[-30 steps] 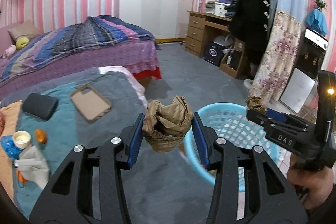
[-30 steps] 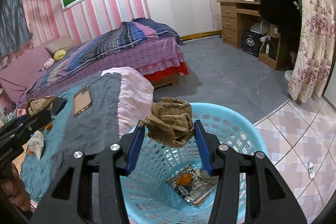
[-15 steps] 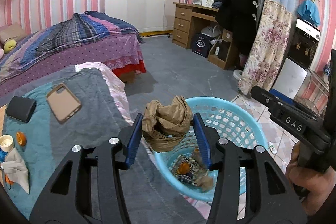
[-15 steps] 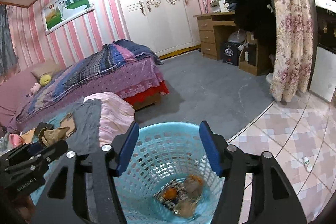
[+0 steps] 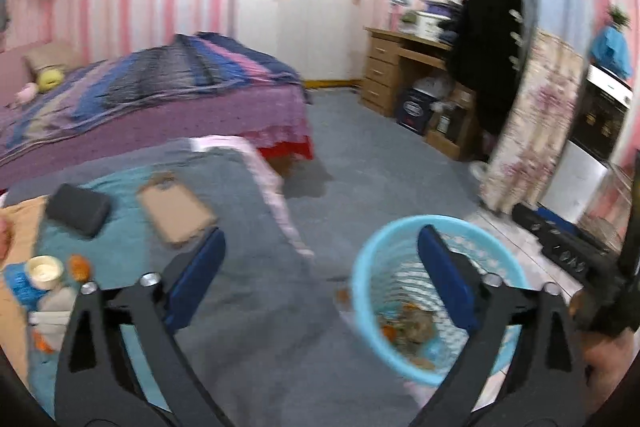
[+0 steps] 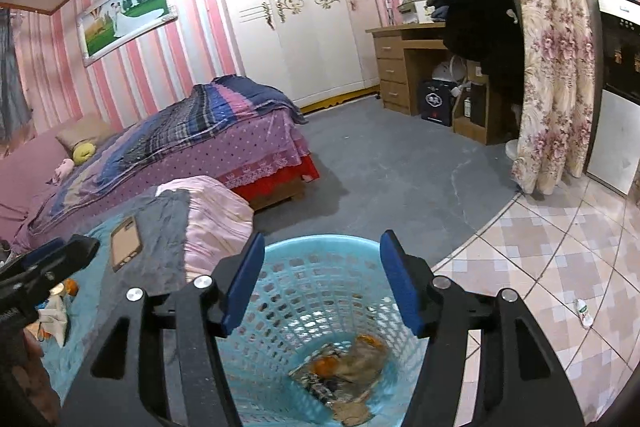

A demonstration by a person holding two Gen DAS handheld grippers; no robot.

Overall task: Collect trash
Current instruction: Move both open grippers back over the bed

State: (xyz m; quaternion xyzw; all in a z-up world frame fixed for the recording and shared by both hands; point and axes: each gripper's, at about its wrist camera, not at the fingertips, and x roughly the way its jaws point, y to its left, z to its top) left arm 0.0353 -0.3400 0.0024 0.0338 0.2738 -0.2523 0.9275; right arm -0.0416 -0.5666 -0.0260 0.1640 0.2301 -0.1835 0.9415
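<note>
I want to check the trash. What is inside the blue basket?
Inside the blue basket: crumpled brown paper, an orange piece and a printed wrapper. Anything beneath them is hidden.

Pink-striped walls (image 6: 192,39), white wardrobe (image 6: 304,15), grey floor (image 6: 400,171).

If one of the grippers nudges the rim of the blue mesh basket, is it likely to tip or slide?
Probably it slides or tips easily. The blue basket has thin perforated plastic walls, so it looks light. It seems to narrow toward the bottom, which suggests a small footing. Only a few scraps of trash lie inside, adding little weight. What it stands on is hidden.
</note>
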